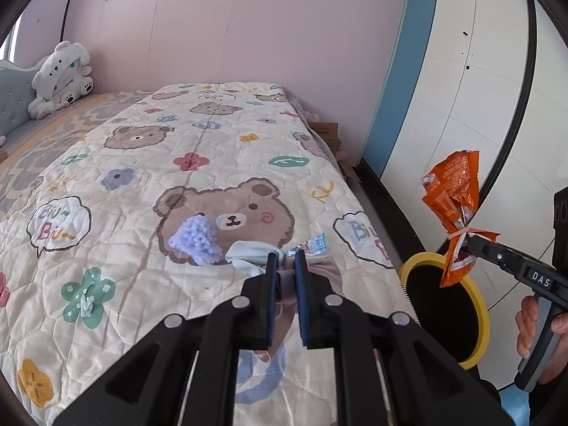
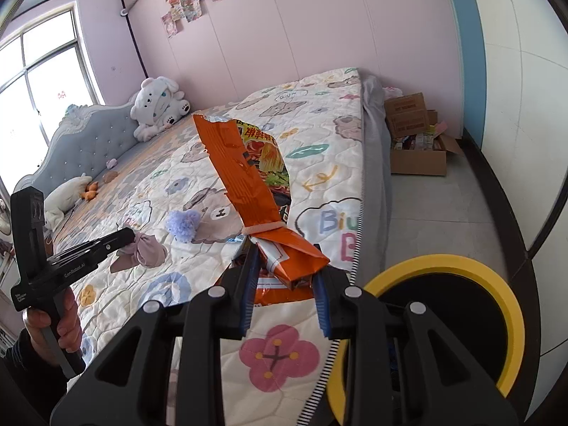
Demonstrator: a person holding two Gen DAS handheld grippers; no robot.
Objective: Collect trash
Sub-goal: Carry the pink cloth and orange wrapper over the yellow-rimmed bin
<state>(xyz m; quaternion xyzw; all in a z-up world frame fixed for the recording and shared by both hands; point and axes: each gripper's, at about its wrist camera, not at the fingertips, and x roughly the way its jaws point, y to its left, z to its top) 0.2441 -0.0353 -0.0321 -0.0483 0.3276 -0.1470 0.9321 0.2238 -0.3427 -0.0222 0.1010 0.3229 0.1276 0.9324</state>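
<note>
Wrapper [image 2: 255,191], orange, tied: pinched in my right gripper [image 2: 285,273] near the yellow bin [image 2: 511,316]. Left gripper [image 1: 285,259] clamps a knotted rag [image 1: 248,257] above the quilt [image 1: 142,184].

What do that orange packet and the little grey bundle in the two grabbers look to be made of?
The orange packet looks like thin glossy plastic film with a silvery foil lining: it shines, creases sharply, and shows silver at its torn top edge. The grey bundle in the left gripper looks like soft matte cloth, probably knit fabric: it bunches in rounded folds, though the weave is too small to tell.
</note>
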